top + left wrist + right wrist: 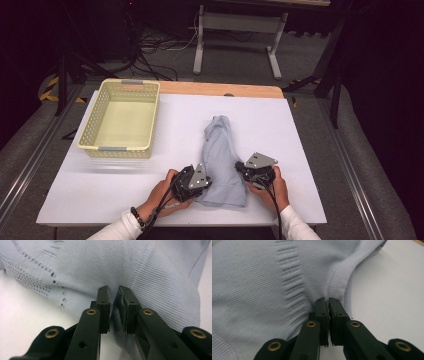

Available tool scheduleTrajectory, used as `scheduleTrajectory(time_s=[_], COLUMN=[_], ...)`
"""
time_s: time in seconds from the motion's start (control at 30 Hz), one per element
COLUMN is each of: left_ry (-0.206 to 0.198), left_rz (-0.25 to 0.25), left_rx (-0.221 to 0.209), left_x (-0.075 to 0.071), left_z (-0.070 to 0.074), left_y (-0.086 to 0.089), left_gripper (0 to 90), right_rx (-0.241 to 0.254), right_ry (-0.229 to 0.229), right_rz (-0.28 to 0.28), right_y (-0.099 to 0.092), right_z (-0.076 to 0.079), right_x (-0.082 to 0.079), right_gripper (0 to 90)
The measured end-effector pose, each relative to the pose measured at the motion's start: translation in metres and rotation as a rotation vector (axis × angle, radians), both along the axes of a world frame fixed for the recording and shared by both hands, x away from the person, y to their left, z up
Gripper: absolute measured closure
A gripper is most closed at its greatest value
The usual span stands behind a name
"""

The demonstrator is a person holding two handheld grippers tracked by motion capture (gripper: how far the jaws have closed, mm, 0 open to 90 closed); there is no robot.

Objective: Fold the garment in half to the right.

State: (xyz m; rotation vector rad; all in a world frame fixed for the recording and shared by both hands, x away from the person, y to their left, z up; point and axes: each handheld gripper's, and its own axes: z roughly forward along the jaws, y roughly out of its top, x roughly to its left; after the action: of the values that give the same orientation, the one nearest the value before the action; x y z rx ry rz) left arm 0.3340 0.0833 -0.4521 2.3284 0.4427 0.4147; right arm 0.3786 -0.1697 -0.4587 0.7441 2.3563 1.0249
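Observation:
A pale blue knitted garment (220, 159) lies bunched lengthwise on the white table (125, 185), its wide end near the front edge. My left gripper (202, 181) sits at the garment's left front corner, and in the left gripper view its jaws pinch a fold of the knit (114, 302) between them. My right gripper (241, 167) is at the garment's right edge. In the right gripper view its jaws are shut on the ribbed hem (337, 283) of the garment (257, 290).
A pale yellow perforated basket (121, 119) stands empty at the table's back left. A wooden board edge (225, 90) runs along the far side of the table. Table legs and cables (155, 47) lie on the floor beyond.

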Motion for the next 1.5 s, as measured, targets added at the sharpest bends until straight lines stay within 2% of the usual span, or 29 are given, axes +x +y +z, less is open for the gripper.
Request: scheduleTrajectory(time_s=[0.23, 0.3, 0.4, 0.53, 0.57, 0.67, 0.8, 0.87, 0.97, 1.0, 1.07, 1.13, 1.17, 1.27, 1.33, 1.43, 1.5], left_ry=[-0.009, -0.004, 0.0, 0.005, -0.014, -0.032, -0.01, -0.01, 0.038, 0.063, 0.094, 0.148, 0.161, 0.197, 0.202, 0.222, 0.206], left_rz=[0.004, 0.008, 0.031, 0.088, 0.109, 0.177, 0.237, 0.266, 0.299, 0.302, 0.293, 0.284, 0.268, 0.247, 0.227, 0.195, 0.181], left_rx=[0.001, -0.022, -0.071, -0.13, -0.136, -0.154, -0.177, -0.166, -0.181, -0.189, -0.173, -0.174, -0.163, -0.181, -0.183, -0.189, -0.173], left_x=[-0.003, -0.004, -0.003, 0.004, 0.007, 0.017, 0.037, 0.047, 0.062, 0.066, 0.071, 0.076, 0.077, 0.077, 0.076, 0.075, 0.072], left_z=[0.005, 0.01, 0.018, 0.026, 0.028, 0.03, 0.031, 0.029, 0.021, 0.019, 0.014, 0.007, 0.005, 0.002, 0.002, 0.001, 0.002], left_y=[0.002, 0.005, 0.01, 0.015, 0.014, 0.012, 0.01, 0.008, 0.008, 0.008, 0.007, 0.005, 0.005, 0.005, 0.005, 0.005, 0.004], left_gripper=[77.8, 74.8, 68.3, 52.0, 48.3, 34.0, 24.0, 22.6, 20.7, 20.9, 23.3, 25.8, 29.1, 36.9, 43.1, 57.1, 63.4], right_rx=[-0.018, -0.012, 0.017, 0.066, 0.067, 0.084, 0.095, 0.105, 0.124, 0.128, 0.132, 0.143, 0.144, 0.151, 0.142, 0.122, 0.11], right_ry=[-0.012, -0.021, -0.028, 0.035, 0.048, 0.074, 0.103, 0.12, 0.149, 0.159, 0.169, 0.186, 0.19, 0.204, 0.191, 0.165, 0.147], right_rz=[0.003, -0.01, -0.072, -0.1, -0.095, -0.094, -0.103, -0.106, -0.108, -0.1, -0.082, -0.05, -0.042, -0.027, -0.022, -0.023, -0.026], right_y=[-0.001, -0.004, -0.009, -0.012, -0.012, -0.012, -0.012, -0.013, -0.015, -0.015, -0.015, -0.016, -0.017, -0.018, -0.017, -0.016, -0.015], right_z=[0.001, 0.004, 0.009, 0.004, 0.003, 0.0, 0.0, 0.0, -0.001, -0.001, 0.0, 0.0, 0.0, 0.0, 0.0, 0.001, 0.001], right_x=[0.0, 0.0, 0.001, 0.007, 0.009, 0.013, 0.015, 0.017, 0.019, 0.02, 0.021, 0.021, 0.022, 0.023, 0.022, 0.02, 0.019], right_gripper=[86.2, 79.3, 60.0, 50.4, 50.5, 49.1, 47.7, 47.7, 48.3, 51.2, 54.9, 62.3, 62.6, 66.7, 70.2, 77.7, 79.6])
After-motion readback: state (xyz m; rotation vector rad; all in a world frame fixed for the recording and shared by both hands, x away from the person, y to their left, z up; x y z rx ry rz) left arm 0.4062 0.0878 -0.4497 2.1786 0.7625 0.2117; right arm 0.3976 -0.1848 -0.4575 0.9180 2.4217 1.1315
